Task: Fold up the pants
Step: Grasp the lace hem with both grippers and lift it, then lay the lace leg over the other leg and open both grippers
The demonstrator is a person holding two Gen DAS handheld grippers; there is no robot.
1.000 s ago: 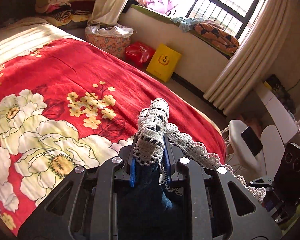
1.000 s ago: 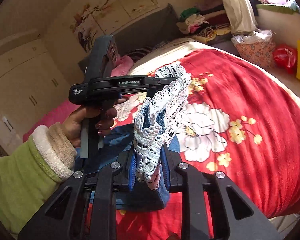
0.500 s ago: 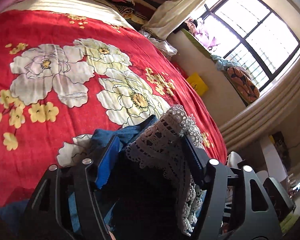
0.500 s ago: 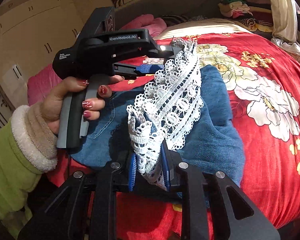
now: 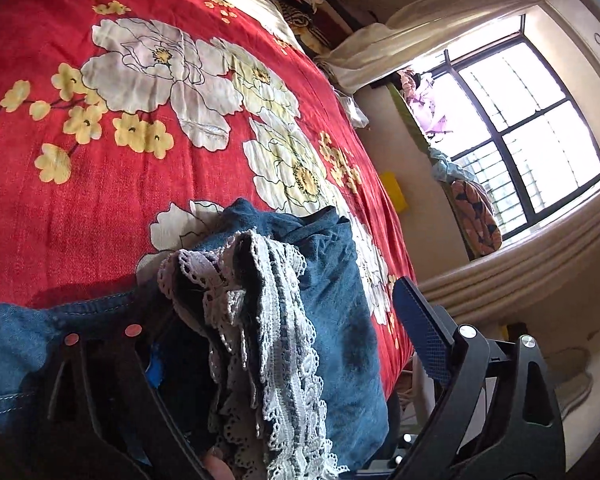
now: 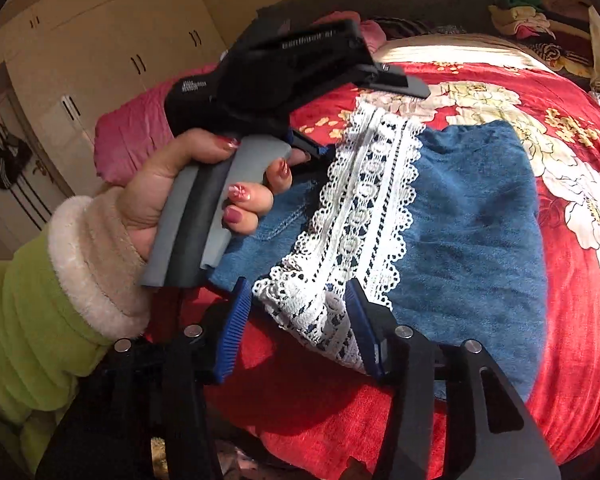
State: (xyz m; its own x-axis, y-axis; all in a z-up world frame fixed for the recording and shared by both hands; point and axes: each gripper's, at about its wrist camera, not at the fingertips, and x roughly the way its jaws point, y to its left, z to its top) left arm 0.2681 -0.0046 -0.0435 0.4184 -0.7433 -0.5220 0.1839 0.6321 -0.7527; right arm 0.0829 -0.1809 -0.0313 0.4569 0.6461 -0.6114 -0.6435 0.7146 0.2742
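Observation:
Blue denim pants [image 6: 468, 216] with a white lace hem [image 6: 364, 216] lie folded on the red floral bedspread [image 6: 572, 320]. In the left wrist view the pants [image 5: 332, 320] and lace hem [image 5: 276, 344] lie between the spread fingers of my left gripper [image 5: 284, 328], which is open. My right gripper [image 6: 296, 320] is also open, its blue pads wide apart on either side of the lace end, which rests loose between them. The left gripper's body [image 6: 284, 68], held by a hand, hovers over the far end of the lace.
A window [image 5: 516, 128] with curtains and a sill with cushions is beyond the bed's far edge. Stacked clothes [image 6: 528, 20] sit at the headboard end. White wardrobes [image 6: 112, 48] stand behind a pink pillow [image 6: 140, 136]. A yellow bag [image 5: 392, 192] is on the floor.
Both grippers have lowered the lace hem onto the pants and opened. The hem now lies flat across the folded denim.

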